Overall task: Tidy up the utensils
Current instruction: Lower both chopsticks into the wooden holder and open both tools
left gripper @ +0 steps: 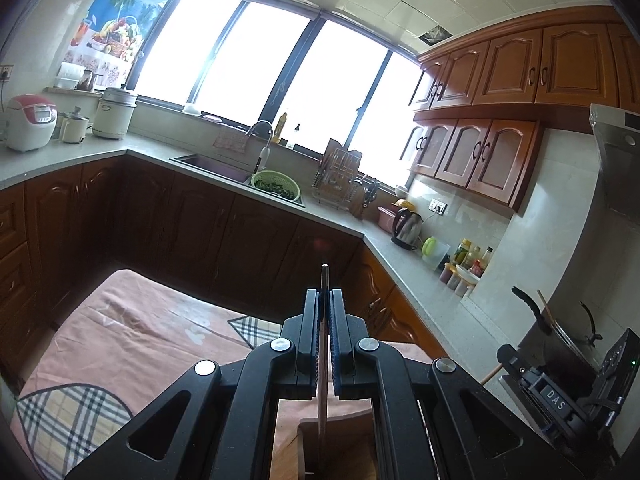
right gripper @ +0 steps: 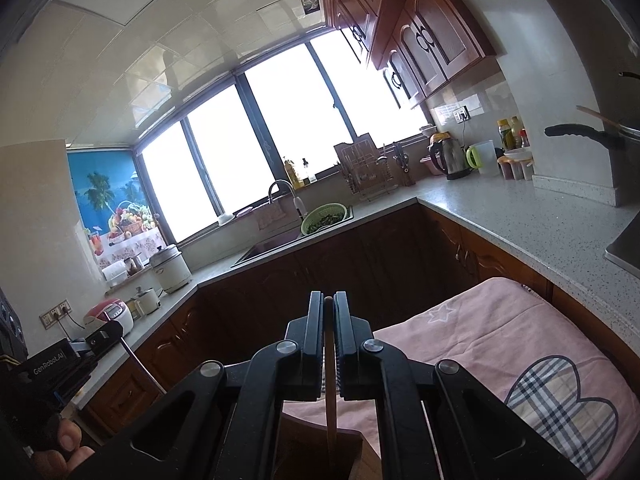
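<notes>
Left gripper: jaws closed on a thin dark brown stick (a chopstick, by the look of it), pinched between the blue-lined pads, its tip standing just past the fingertips.
Left stick, lower end: runs down between the gripper arms into a wooden holder at the bottom edge of the left wrist view; how deep it sits cannot be told.
Right gripper: jaws clamped on a lighter wooden stick, its top just showing between the fingertips.
Right stick, lower end: drops into the dark opening of the wooden holder, seen from the other side.
Holder, position: rests on a pink cloth with plaid patches and a pale star print; the cloth covers a raised surface in the middle of the kitchen.
Other gripper in each view: the right unit shows at the right edge of the left wrist view, the left unit at the lower left of the right wrist view, with fingers of the person's hand below it.
Counter: grey speckled, wrapping around dark wooden cabinets.
On counter, far side: sink with a green colander of greens, a dish rack, an electric kettle, bottles in the corner.
On counter, left side: rice cooker and a tall white pot.
Background: large bright window, overexposed.
</notes>
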Action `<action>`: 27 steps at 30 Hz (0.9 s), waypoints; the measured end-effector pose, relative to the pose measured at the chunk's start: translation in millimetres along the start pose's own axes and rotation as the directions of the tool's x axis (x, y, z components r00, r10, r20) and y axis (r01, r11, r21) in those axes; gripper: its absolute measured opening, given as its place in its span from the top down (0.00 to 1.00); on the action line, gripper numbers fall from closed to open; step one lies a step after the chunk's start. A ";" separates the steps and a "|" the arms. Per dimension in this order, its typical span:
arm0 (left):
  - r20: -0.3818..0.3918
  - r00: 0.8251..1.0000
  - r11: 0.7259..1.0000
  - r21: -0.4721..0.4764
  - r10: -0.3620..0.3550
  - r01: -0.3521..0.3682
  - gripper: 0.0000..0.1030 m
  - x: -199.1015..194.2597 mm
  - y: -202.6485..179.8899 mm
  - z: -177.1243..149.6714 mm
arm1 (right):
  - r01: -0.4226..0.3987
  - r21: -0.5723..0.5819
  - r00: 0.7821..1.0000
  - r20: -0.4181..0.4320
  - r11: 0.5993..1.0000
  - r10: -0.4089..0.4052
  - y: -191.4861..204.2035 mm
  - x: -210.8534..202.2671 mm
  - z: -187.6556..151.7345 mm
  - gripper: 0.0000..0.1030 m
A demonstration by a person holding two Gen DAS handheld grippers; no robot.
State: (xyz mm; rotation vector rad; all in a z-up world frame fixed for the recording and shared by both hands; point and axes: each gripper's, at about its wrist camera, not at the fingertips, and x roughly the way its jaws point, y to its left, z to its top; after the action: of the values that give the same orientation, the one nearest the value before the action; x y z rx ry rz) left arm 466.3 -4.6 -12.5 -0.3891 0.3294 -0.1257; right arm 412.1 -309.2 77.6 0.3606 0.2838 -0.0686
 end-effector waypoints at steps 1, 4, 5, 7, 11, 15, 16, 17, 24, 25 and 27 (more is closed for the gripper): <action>-0.005 1.000 1.000 -0.004 0.009 -0.009 0.97 6.4 2.4 -7.0 | 0.002 0.003 1.000 -0.007 1.000 -0.002 -1.3 2.5 -2.7 0.96; -0.025 1.000 1.000 -0.018 0.017 -0.018 0.97 17.2 -0.3 -17.1 | 0.000 0.011 0.999 -0.032 1.000 0.000 -5.3 9.0 -9.3 0.96; -0.031 0.999 1.000 -0.019 0.019 -0.020 0.97 21.8 -0.8 -20.2 | 0.000 0.013 0.999 -0.036 1.000 0.000 -6.2 10.0 -11.3 0.96; -0.051 0.999 1.000 -0.015 0.020 -0.021 0.97 30.4 -2.7 -27.0 | -0.003 0.016 0.999 -0.044 1.000 0.004 -7.6 11.1 -15.0 0.96; -0.093 0.995 1.000 0.009 0.021 -0.020 0.97 42.4 -11.4 -24.6 | -0.003 0.017 0.998 -0.062 1.000 0.004 -10.0 13.0 -21.4 0.96; -0.108 0.994 0.999 0.025 0.030 -0.028 0.97 48.1 -14.5 -22.8 | 0.006 0.025 0.998 -0.068 1.000 -0.004 -14.3 11.4 -20.2 0.96; -0.110 0.994 0.999 0.022 0.027 -0.025 0.97 42.4 -11.5 -17.2 | 0.007 0.027 0.997 -0.071 1.000 -0.005 -14.5 11.4 -20.2 0.96; -0.115 0.993 1.000 0.021 0.025 -0.023 0.97 42.7 -11.3 -15.1 | 0.009 0.026 0.997 -0.074 1.000 -0.007 -14.6 11.4 -19.9 0.96; -0.140 0.988 0.998 0.004 0.058 -0.058 0.55 36.2 -1.4 -5.4 | 0.002 0.036 0.995 -0.100 0.999 0.001 -14.6 12.1 -20.0 0.90; -0.130 0.989 0.997 0.000 0.075 -0.075 0.44 32.7 -0.3 -4.0 | 0.002 0.037 0.995 -0.104 0.999 0.002 -14.0 11.4 -20.2 0.87; -0.111 0.990 0.996 -0.010 0.082 -0.084 0.33 24.0 1.4 -1.2 | 0.001 0.043 0.994 -0.108 0.999 0.004 -14.9 9.2 -20.3 0.71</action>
State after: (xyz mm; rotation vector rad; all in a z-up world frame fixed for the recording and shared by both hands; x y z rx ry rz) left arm 488.5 -8.1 -21.0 -0.3834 0.4551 -0.0635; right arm 413.9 -316.0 51.8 0.4077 0.3898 -0.0537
